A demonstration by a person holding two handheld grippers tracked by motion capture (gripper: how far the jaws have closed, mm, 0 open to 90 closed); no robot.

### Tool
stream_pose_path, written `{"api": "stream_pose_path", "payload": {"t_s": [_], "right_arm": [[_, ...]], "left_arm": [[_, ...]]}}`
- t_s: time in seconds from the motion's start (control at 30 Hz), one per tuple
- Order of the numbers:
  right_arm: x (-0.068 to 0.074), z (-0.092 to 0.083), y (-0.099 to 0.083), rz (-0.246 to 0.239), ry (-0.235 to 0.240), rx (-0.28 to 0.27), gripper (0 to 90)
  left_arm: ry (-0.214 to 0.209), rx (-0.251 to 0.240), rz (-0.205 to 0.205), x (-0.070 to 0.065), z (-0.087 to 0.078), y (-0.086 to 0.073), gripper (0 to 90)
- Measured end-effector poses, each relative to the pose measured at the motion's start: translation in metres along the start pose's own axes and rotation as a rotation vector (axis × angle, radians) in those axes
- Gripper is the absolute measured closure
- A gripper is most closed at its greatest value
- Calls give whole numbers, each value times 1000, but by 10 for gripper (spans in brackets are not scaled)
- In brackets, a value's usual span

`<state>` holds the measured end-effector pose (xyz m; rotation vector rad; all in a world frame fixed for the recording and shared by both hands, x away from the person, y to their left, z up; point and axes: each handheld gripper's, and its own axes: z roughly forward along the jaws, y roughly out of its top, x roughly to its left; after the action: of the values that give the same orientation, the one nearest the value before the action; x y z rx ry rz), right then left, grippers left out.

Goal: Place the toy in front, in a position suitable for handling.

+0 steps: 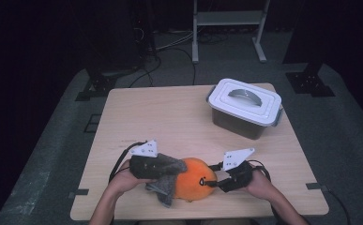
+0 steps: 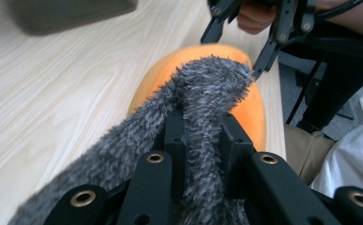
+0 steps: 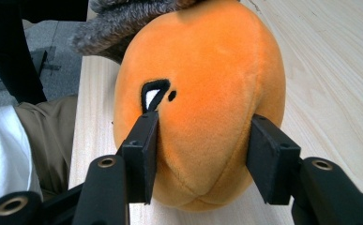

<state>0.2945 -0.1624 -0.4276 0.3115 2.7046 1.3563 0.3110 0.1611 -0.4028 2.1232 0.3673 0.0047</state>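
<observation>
An orange plush toy (image 1: 195, 179) lies near the table's front edge, with a small black-and-white eye mark on its side (image 3: 156, 93). A fuzzy grey cloth (image 1: 167, 169) drapes over its left end. My left gripper (image 2: 201, 140) is shut on a fold of the grey cloth (image 2: 202, 89), which bunches between the jaws. My right gripper (image 3: 202, 154) is shut on the orange plush toy (image 3: 207, 84), with a pad pressed into each side of its narrow end. In the high view the left gripper (image 1: 158, 168) and the right gripper (image 1: 216, 180) face each other across the toy.
A lidded white-and-grey plastic box (image 1: 245, 108) stands at the back right of the wooden table (image 1: 160, 117). The person's forearms come in at the bottom edge. A metal frame (image 1: 228, 28) and cables lie on the floor beyond the table.
</observation>
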Motion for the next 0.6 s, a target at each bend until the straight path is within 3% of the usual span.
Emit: {"api": "stream_pose_path", "payload": {"t_s": [0.13,0.3,0.43,0.5,0.6], "right_arm": [[1,1,1,-8,-5,4,473],[3,2,3,-23,-16,11,473],[2,2,1,-12,-7,12,473],[2,1,0,-12,-8,15,472],[-1,0,-2,28,5,13,420]], "left_arm": [[8,0,-11,2,-3,-3,766],[2,-17,-1,1,1,10,767],[-18,-16,30,-1,10,22,766],[-31,-17,25,-1,14,24,766],[-52,-11,19,-5,19,20,766]]}}
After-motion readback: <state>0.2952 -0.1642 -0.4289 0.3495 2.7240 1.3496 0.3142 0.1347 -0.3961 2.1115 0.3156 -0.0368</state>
